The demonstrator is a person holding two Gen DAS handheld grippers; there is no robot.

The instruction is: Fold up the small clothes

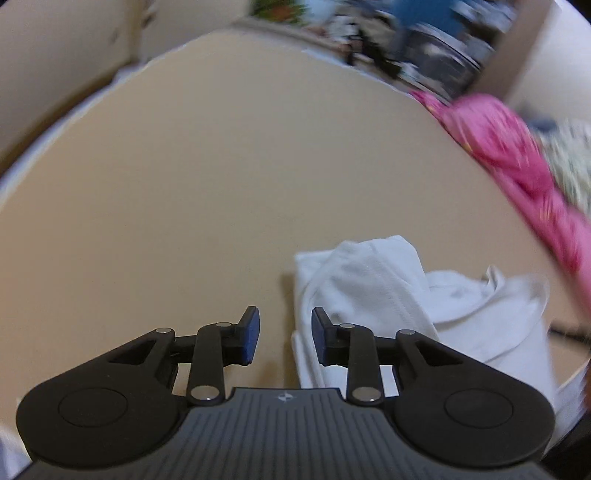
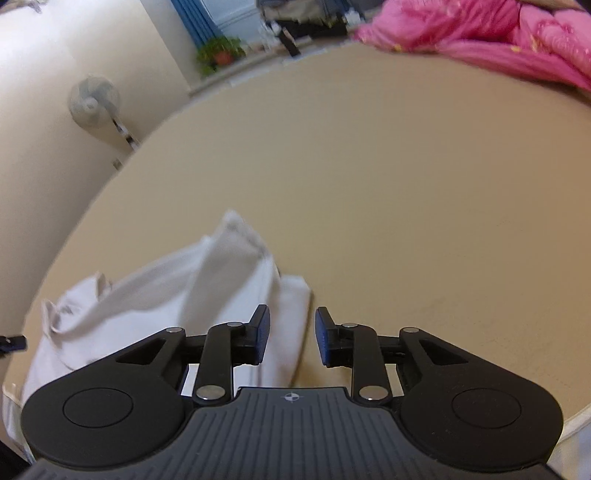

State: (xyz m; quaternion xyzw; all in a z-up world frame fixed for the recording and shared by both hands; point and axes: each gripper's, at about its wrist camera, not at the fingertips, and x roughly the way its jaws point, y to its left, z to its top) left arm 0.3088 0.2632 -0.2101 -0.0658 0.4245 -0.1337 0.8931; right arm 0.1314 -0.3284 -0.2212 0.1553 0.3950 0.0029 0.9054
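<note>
A crumpled white garment (image 1: 399, 295) lies on the tan tabletop (image 1: 221, 166), at the lower right of the left wrist view. My left gripper (image 1: 285, 334) is open and empty, hovering at the garment's left edge, with its right finger over the cloth. In the right wrist view the same white garment (image 2: 177, 295) lies at the lower left on the tabletop (image 2: 406, 184). My right gripper (image 2: 291, 334) is open and empty at the garment's right edge, with its left finger over the cloth.
A pink quilt (image 2: 498, 33) lies along the far right of the table and also shows in the left wrist view (image 1: 517, 158). A fan (image 2: 94, 101) and a potted plant (image 2: 221, 53) stand beyond the table's left edge. Room clutter sits behind.
</note>
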